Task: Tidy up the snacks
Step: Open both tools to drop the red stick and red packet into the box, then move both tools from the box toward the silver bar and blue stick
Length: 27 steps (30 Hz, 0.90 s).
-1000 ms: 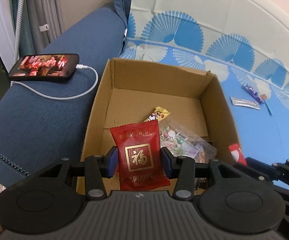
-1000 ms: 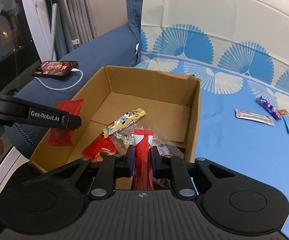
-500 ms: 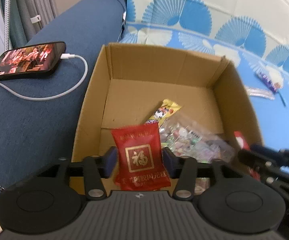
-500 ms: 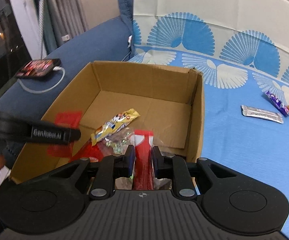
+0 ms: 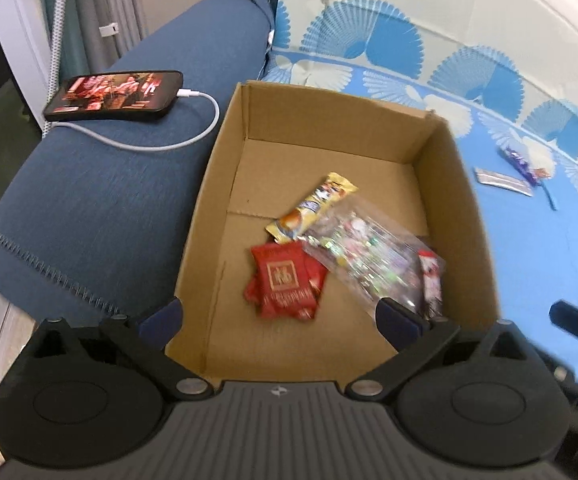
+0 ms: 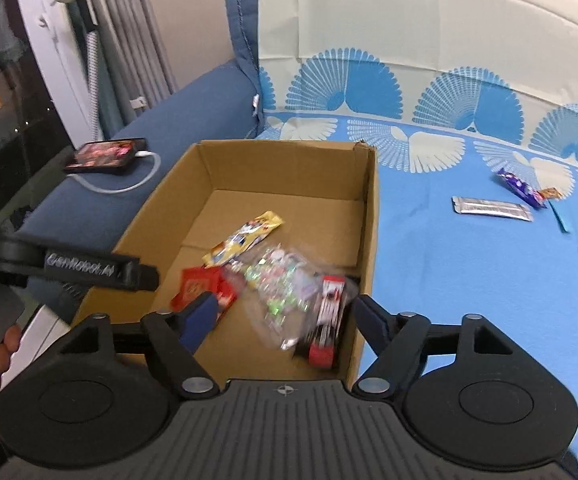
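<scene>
The red packet (image 5: 285, 280) and the red-and-white stick (image 6: 327, 320) lie in the cardboard box (image 5: 469, 216) among other snacks — your left gripper (image 5: 279, 320) and right gripper (image 6: 281, 322), jaws opening and empty, hang over its near end.

Matt cardboard box (image 5: 225, 160) — glossy foil packets (image 5: 285, 280) (one clear plastic) — woven sofa (image 5: 101, 200).

left gripper (image 5: 279, 316) jaws opening, nothing between them now; the red square packet (image 5: 285, 282) it pinched a second ago lies flat on the box (image 5: 469, 240) floor. right gripper (image 6: 279, 320) jaws opening too; its narrow red-and-white packet (image 6: 327, 320), clamped before, rests inside by the right wall beside the clear candy bag (image 6: 285, 280).
</scene>
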Tool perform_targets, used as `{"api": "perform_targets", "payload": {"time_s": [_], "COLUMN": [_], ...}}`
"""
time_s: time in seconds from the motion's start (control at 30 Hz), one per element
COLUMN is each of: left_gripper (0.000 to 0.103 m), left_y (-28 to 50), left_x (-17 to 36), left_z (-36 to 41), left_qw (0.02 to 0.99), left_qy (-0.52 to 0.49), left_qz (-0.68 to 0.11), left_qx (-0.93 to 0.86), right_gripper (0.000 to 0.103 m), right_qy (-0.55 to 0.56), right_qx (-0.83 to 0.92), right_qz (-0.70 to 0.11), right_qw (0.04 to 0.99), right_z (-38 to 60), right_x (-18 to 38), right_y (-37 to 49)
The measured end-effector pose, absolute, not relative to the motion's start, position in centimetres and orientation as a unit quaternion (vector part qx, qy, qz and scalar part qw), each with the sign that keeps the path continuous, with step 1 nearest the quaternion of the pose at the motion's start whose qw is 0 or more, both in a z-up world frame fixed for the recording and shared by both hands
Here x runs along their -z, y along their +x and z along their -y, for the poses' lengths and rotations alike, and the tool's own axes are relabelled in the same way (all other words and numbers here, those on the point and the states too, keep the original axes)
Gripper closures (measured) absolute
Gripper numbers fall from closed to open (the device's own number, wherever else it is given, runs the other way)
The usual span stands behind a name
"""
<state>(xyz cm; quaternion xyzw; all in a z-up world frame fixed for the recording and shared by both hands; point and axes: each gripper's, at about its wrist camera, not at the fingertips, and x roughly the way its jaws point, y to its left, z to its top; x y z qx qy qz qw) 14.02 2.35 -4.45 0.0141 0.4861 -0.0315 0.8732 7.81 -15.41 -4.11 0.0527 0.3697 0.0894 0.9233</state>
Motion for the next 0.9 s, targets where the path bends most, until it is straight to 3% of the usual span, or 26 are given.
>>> {"api": "perform_targets", "payload": {"time_s": [0.4,0.9], "left_gripper": [0.0,0.0], "left_y": [4.6,1.3], "left_x": [1.0,-0.8], "left_z": [0.4,1.4], "left_qw": [0.9,0.915], "left_qy": [0.057,0.084], "left_qz": [-0.429,-0.392], "left_qx": [0.046,0.05], "right_gripper": [0.008,0.006], "right_qy": [0.046,0.063], "right_qx": [-0.078,-0.067], "right_qz": [-0.302,-0.268], "right_qw": [0.949,0.959], "right_z": [16.0,17.0], "right_x": [1.5,0.6], "right_y": [-1.2,-4.8]}}
